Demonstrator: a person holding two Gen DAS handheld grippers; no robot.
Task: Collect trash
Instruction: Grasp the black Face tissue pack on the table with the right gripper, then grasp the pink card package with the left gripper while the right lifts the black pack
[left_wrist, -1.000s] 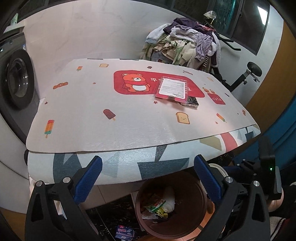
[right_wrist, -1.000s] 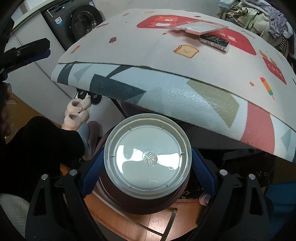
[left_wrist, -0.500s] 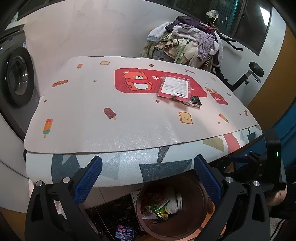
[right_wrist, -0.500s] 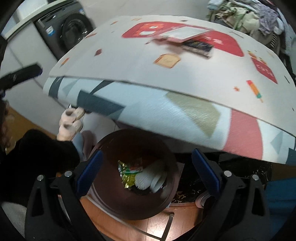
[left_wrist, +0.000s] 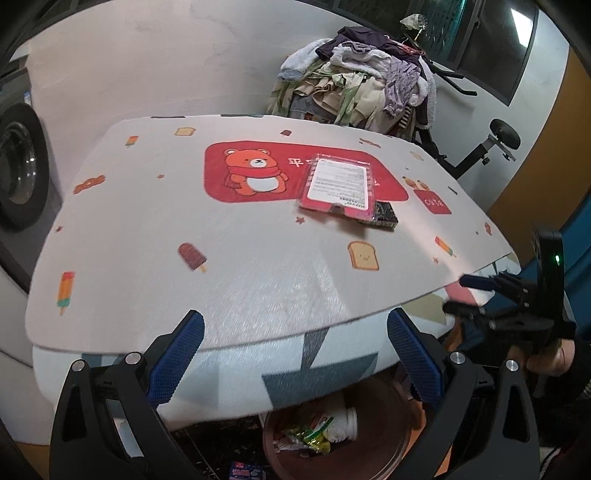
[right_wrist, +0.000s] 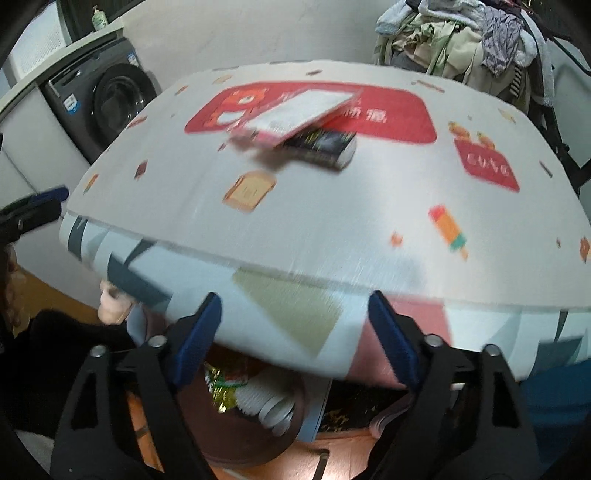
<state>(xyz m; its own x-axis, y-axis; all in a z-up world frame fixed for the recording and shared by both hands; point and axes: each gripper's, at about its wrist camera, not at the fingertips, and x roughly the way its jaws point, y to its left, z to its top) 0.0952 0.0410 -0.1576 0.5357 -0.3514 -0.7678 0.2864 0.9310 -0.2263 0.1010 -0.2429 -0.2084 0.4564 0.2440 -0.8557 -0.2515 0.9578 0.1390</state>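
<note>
A pink blister package (left_wrist: 338, 182) lies on the table mat, resting partly on a small dark box (left_wrist: 384, 216); both also show in the right wrist view, the package (right_wrist: 299, 114) over the box (right_wrist: 325, 146). A brown trash bin (left_wrist: 336, 443) stands on the floor under the table's front edge, holding wrappers and a white plastic cup (right_wrist: 271, 404). My left gripper (left_wrist: 295, 358) is open and empty at the table's front edge. My right gripper (right_wrist: 295, 332) is open and empty, also at the front edge, and shows at the right of the left wrist view (left_wrist: 480, 295).
The table (left_wrist: 147, 240) carries a printed bear mat. A washing machine (right_wrist: 110, 99) stands at the left. A pile of clothes (left_wrist: 354, 85) sits on an exercise bike behind the table. A small blue packet (left_wrist: 245, 470) lies on the floor beside the bin.
My right gripper let go of the clear plastic cup into the bin, opened empty and rose toward the table top. My left gripper also rose a little.
</note>
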